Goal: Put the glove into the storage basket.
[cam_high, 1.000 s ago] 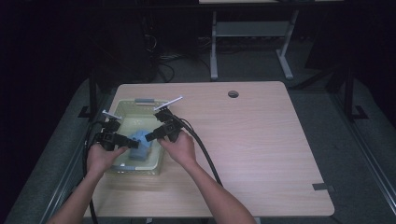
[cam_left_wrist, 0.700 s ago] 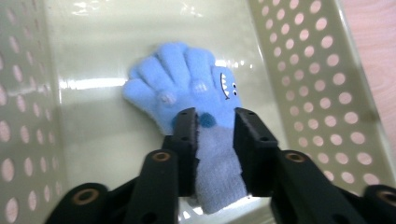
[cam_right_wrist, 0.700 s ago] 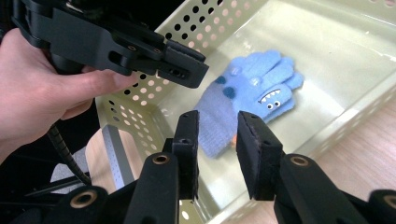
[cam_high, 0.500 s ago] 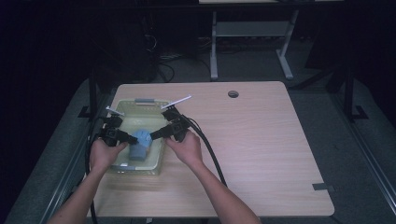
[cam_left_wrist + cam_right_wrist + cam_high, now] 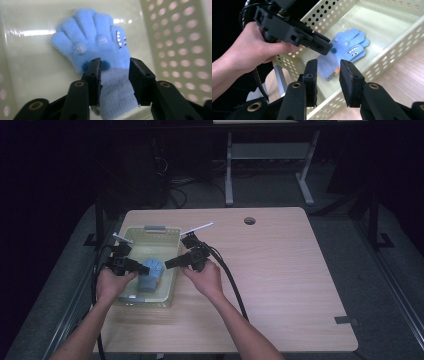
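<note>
Black jaws of the left hand-held gripper (image 5: 113, 68) stand apart over the cuff of a blue glove (image 5: 100, 50); they have just been opening, and the cuff lies between them without being pinched. In the left gripper view the glove lies flat on the floor of a pale, perforated basket (image 5: 180, 37), its fingers pointing away from the jaws and small white teeth stitched near one edge. The right hand-held gripper (image 5: 328, 68) also has its jaws apart, having just opened a little further, with nothing between them; it hangs just outside the basket's near wall, and its view looks over that wall at the glove (image 5: 344, 55) and at the left hand (image 5: 249, 47) holding the other gripper above it.

From the high view, the left hand-held gripper (image 5: 142, 267) reaches into the basket (image 5: 150, 232) from its left side, the right hand-held gripper (image 5: 170, 263) from its right, and the glove (image 5: 151, 272) sits between them. The basket stands near the left edge of a light wood-grain desk (image 5: 280, 285) with rounded corners, a round cable hole (image 5: 249, 220) near its far edge and a dark strip of tape (image 5: 346, 320) near its right front corner. Black cables (image 5: 232, 285) trail from both grippers across the desk towards the person. Around the desk the room is dark: grey floor (image 5: 380, 270), a pale metal frame (image 5: 270, 155) behind, and tangled cords on the floor near it.
</note>
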A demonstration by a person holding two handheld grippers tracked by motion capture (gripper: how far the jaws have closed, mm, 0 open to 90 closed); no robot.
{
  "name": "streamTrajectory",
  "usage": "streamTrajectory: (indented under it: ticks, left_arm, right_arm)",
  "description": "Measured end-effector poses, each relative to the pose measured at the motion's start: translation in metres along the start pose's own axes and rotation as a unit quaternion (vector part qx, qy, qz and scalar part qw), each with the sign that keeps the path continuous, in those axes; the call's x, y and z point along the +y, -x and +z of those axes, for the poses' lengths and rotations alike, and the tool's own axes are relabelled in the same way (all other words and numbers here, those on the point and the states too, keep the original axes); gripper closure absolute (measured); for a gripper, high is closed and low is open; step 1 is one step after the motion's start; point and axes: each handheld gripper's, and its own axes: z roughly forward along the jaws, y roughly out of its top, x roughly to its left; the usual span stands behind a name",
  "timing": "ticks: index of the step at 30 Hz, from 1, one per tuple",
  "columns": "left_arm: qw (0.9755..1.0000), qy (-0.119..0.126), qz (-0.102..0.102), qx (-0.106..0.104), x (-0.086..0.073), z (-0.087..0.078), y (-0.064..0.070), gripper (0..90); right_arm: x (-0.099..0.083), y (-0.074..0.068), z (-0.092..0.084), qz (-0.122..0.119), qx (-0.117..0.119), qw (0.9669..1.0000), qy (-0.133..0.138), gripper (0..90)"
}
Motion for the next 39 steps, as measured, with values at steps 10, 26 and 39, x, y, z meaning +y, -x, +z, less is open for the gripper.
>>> streamTrajectory:
  ticks: [10, 26, 39]
  left_arm:
    - [0.9987, 0.033, -0.008, -0.038, -0.006, -0.013, -0.005, 52.4]
    - [0.9937, 0.094, 0.001, -0.061, -0.004, -0.026, 0.002, 46.4]
    - [0.9914, 0.107, 0.019, -0.073, -0.001, -0.025, 0.021, 42.2]
  right_arm:
    - [-0.004, 0.007, -0.010, 0.008, 0.000, 0.9999, 0.006, 62.5]
    - [-0.006, 0.022, -0.034, 0.025, -0.003, 0.9995, 0.020, 56.5]
    - [-0.008, 0.033, -0.052, 0.029, -0.001, 0.9992, 0.028, 52.9]
